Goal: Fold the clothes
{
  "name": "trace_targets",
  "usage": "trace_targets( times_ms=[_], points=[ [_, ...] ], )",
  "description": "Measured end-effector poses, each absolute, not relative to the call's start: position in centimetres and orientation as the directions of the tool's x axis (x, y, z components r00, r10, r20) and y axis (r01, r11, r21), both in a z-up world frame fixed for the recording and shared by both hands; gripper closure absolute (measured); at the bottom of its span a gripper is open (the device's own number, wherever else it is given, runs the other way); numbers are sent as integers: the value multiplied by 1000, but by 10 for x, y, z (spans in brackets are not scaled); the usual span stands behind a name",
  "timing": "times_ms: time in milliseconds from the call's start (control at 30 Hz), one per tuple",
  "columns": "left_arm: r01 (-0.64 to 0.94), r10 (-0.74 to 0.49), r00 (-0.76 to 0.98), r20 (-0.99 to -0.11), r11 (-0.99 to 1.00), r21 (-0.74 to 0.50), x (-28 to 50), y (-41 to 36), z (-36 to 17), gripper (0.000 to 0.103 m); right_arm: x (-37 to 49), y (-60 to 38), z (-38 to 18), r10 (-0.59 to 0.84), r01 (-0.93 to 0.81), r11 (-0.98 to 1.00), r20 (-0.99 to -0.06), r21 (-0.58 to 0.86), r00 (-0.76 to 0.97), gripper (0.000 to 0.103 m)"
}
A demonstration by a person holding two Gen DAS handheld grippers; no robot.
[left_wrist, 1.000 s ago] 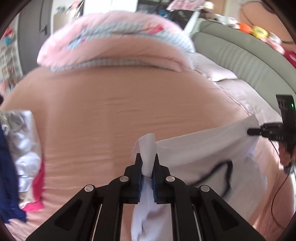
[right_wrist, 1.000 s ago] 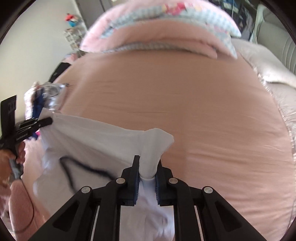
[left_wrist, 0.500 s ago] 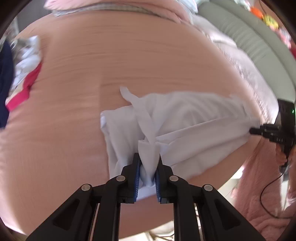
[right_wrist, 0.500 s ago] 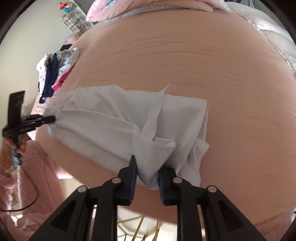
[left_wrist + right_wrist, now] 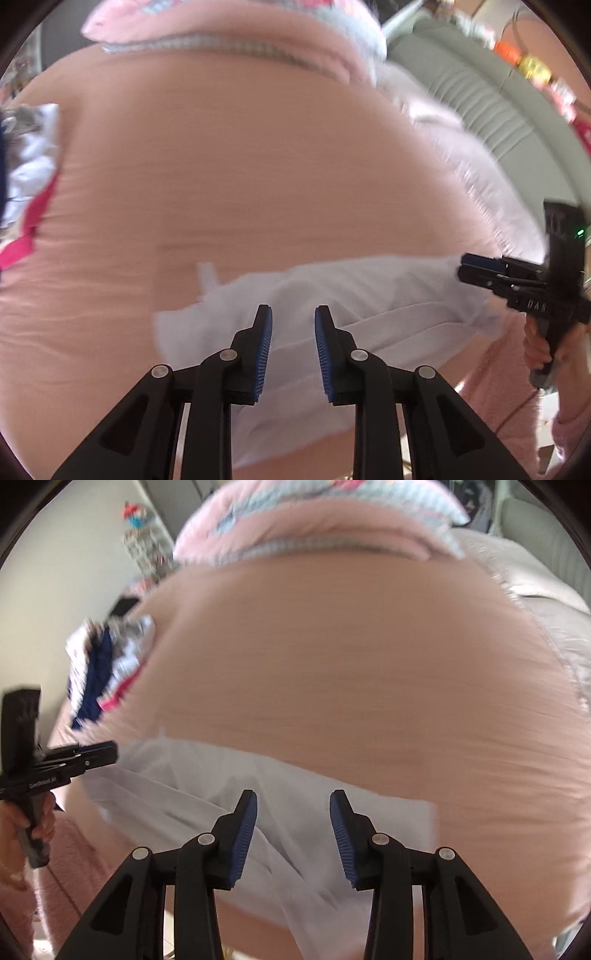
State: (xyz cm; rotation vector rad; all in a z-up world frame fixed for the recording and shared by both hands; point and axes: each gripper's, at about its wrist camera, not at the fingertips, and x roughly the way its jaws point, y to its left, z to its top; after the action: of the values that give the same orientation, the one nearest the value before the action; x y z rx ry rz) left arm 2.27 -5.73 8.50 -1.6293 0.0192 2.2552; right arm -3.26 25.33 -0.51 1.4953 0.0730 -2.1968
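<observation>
One white garment [image 5: 369,295] lies at six o'clock on one pink bed sheet [image 5: 240,166]. One heap of mixed clothes [image 5: 110,664] sits at nine o'clock. One rolled quilt [image 5: 332,520] lies at twelve. Two grippers show, the left gripper [image 5: 293,350] and the right gripper [image 5: 293,834], each with two fingers spread apart.

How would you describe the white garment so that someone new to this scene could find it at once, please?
Start from the big pink bed sheet. At its near edge, just ahead of both open tongs, lies the white garment, spread flat and hanging slightly over the edge. It is plain white and alone, unlike the jumbled navy, pink and patterned clothes pile farther back on the left.
</observation>
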Motion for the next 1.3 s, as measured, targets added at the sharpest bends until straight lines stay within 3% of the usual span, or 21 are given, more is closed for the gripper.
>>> trace_targets(
  times_ms=[167,333,433,567,800,933,1133,1300],
  points=[
    [-338,271,-212,-939,-922,-190,20,-28,68,82,-14,235,-43,-270,475,-868,-942,149,-198,62],
    [-359,280,-133,-951,-908,-217,37,-28,64,81,18,256,-43,-256,601,-790,-956,123,-142,62],
    [-354,300,-92,-950,-901,-250,49,-39,69,81,23,272,-35,-277,609,-772,-959,181,-66,62],
    [-344,329,-179,-927,-904,-254,43,-31,83,80,5,292,-7,-460,506,-785,-884,357,-90,62],
    [-321,383,-235,-893,-898,-301,27,3,70,80,-3,259,-36,-335,446,-866,-923,224,-187,61],
    [-288,314,-131,-941,-920,-267,23,-6,44,80,19,258,-47,-262,538,-833,-950,133,-172,61],
    [-264,214,-246,-945,-953,-147,46,-39,69,80,24,286,-27,-244,554,-827,-948,92,-206,60],
    [-98,313,-318,-895,-950,-298,30,-67,69,80,15,302,-17,-247,510,-856,-935,89,-252,60]
  ],
)
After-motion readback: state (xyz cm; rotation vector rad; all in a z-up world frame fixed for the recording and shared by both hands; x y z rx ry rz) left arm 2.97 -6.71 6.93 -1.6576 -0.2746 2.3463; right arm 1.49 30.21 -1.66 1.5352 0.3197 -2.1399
